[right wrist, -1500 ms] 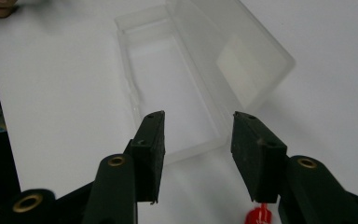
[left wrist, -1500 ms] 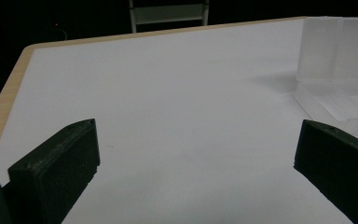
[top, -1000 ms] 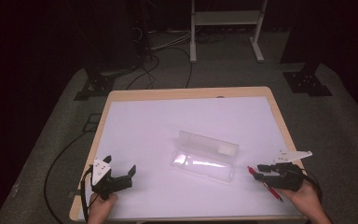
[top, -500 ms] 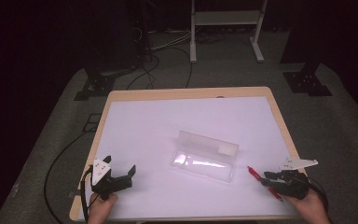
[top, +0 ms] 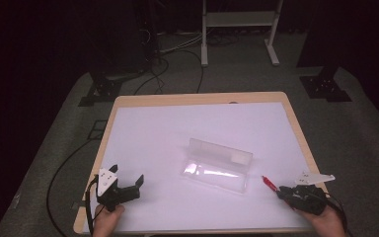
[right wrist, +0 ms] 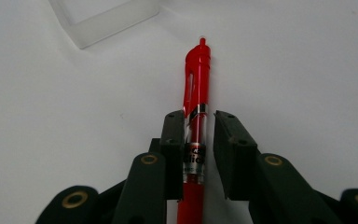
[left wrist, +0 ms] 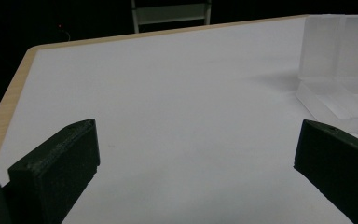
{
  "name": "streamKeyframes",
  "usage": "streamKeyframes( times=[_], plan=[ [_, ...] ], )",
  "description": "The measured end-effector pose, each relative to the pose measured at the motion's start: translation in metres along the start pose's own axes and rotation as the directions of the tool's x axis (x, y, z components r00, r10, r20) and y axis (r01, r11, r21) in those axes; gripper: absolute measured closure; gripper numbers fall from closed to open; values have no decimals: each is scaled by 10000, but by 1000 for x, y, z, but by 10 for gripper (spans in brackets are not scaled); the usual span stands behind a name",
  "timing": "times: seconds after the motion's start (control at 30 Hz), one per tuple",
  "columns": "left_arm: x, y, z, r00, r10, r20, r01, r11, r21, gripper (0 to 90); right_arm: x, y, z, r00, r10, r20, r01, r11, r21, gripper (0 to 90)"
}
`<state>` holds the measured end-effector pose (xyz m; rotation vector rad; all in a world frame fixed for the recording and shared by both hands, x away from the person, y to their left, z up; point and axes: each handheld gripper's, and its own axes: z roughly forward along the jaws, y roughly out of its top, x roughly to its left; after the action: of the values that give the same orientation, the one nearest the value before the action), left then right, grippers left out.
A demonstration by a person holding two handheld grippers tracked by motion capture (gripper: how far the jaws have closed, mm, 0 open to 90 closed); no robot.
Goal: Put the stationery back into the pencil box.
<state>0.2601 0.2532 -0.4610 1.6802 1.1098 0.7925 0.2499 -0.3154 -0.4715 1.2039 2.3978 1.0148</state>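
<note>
A red click pen (right wrist: 196, 84) lies on the white table top, near the front right edge (top: 268, 182). My right gripper (right wrist: 199, 116) is low over the pen (top: 285, 192). Its jaws have just been closing and now straddle the barrel. The left jaw touches the barrel, and a thin gap still shows at the right jaw. A clear plastic case (top: 217, 165) lies open at the middle of the table, its lid standing up. My left gripper (top: 126, 175) rests at the front left, jaws wide open on bare table (left wrist: 196, 135), with the case (left wrist: 340, 84) ahead to its right.
The white sheet covers a wooden table (top: 153, 128) with a light rim. A corner of the case (right wrist: 107, 14) lies just beyond the pen's tip. Dark floor with cables and stand legs surrounds the table.
My right gripper has moved down and a little right onto the pen, and its jaws have narrowed around it. The left gripper and the case have stayed put.
</note>
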Motion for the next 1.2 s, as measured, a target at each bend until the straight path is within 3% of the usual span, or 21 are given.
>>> streamKeyframes(
  times=[0.2, 0.5, 0.77, 0.9, 1.2],
  plan=[
    [0, 0, 0, 10000, 22, 1, -22, 10000, 15, 0, 2, -2, 0, 9999, 34, 134, -33, 10000, -93, 770],
    [0, 0, 0, 10000, 12, -6, -12, 10000, 9, 0, -1, -2, -2, 9997, 220, -48, -220, 9997, -53, 790],
    [0, 0, 0, 10000, 58, -13, -58, 10000, 12, 0, -4, 5, -17, 9965, 410, -723, -456, 9969, -640, 790],
    [-1, 0, 0, 10000, 70, -4, -70, 10000, 10, 0, -1, 18, -27, 9917, 180, -1269, -309, 9944, -1006, 790],
    [0, 0, 0, 10000, 60, 4, -60, 10000, 18, 0, 11, 41, -31, 9828, -354, -1811, 131, 9923, -1231, 790]
  ],
)
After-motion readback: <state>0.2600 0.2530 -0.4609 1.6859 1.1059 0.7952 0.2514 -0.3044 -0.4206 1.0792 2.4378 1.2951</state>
